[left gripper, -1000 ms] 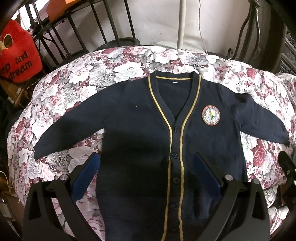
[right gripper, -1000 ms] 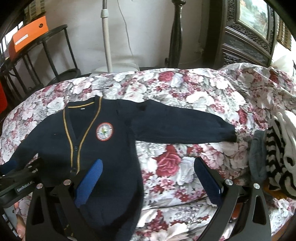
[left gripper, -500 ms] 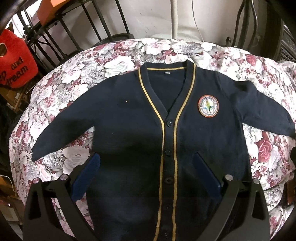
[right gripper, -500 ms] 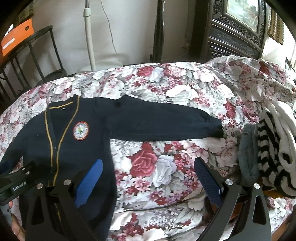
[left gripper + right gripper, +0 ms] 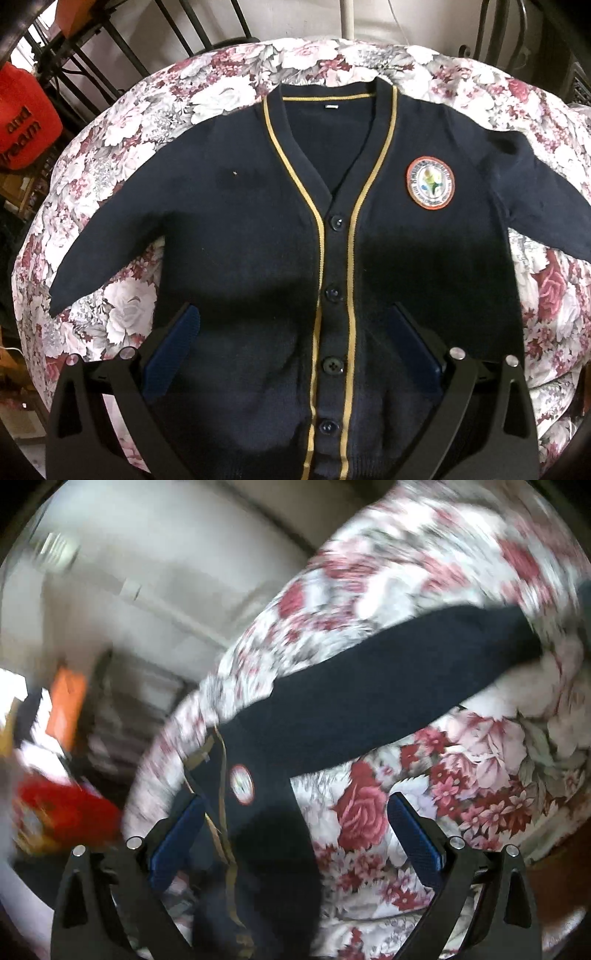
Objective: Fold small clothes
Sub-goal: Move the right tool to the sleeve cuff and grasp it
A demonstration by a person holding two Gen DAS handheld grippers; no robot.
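A small navy cardigan (image 5: pixel 258 229) with gold trim, dark buttons and a round badge (image 5: pixel 430 183) lies flat, front up, on a floral-covered surface (image 5: pixel 122 133), both sleeves spread out. My left gripper (image 5: pixel 295 343) is open and empty, hovering over the cardigan's lower front. In the blurred, tilted right wrist view the cardigan's sleeve (image 5: pixel 388 698) stretches up to the right. My right gripper (image 5: pixel 295 834) is open and empty above the cardigan's side edge near the badge (image 5: pixel 242 784).
A red bag (image 5: pixel 22 122) with lettering and a black metal rack (image 5: pixel 110 40) stand at the left. A white pole (image 5: pixel 349 18) rises behind the surface. The right wrist view shows a pale wall (image 5: pixel 166 572) and an orange box (image 5: pixel 66 705), blurred.
My left gripper has moved closer and lower over the cardigan. My right gripper has swung and rolled sharply, so its view is now tilted and blurred, with the sleeve running diagonally.
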